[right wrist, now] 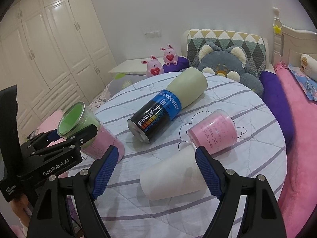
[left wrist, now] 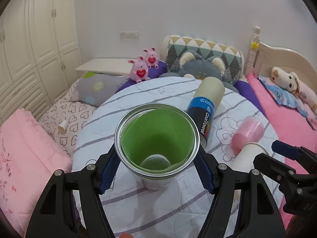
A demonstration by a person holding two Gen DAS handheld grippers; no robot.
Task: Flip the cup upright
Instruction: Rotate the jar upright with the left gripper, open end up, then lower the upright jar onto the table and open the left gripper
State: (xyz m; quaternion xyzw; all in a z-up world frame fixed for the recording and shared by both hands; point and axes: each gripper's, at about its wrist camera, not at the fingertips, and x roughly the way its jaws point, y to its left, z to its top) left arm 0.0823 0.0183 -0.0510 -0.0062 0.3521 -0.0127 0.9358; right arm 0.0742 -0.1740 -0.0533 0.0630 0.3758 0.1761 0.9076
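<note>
A clear cup with a green paper lining (left wrist: pixel 157 142) stands nearly upright, mouth up, on the round quilted table (left wrist: pixel 138 91). My left gripper (left wrist: pixel 157 164) is shut on it, its blue pads against both sides. The same cup (right wrist: pixel 77 122) shows at the left of the right wrist view, tilted, with the left gripper (right wrist: pixel 59 136) around it. My right gripper (right wrist: pixel 156 160) is open and empty, its fingers either side of a white paper cup (right wrist: pixel 170 176) that lies on its side. It also shows in the left wrist view (left wrist: pixel 247 156).
A tall can (right wrist: pixel 166 105) labelled CoolTowel lies on its side mid-table. A pink-lined clear cup (right wrist: pixel 213 133) lies on its side to the right. Another pink-lined cup (right wrist: pixel 107 142) lies behind the left gripper. Plush toys (right wrist: pixel 227 65), pillows and pink bedding surround the table.
</note>
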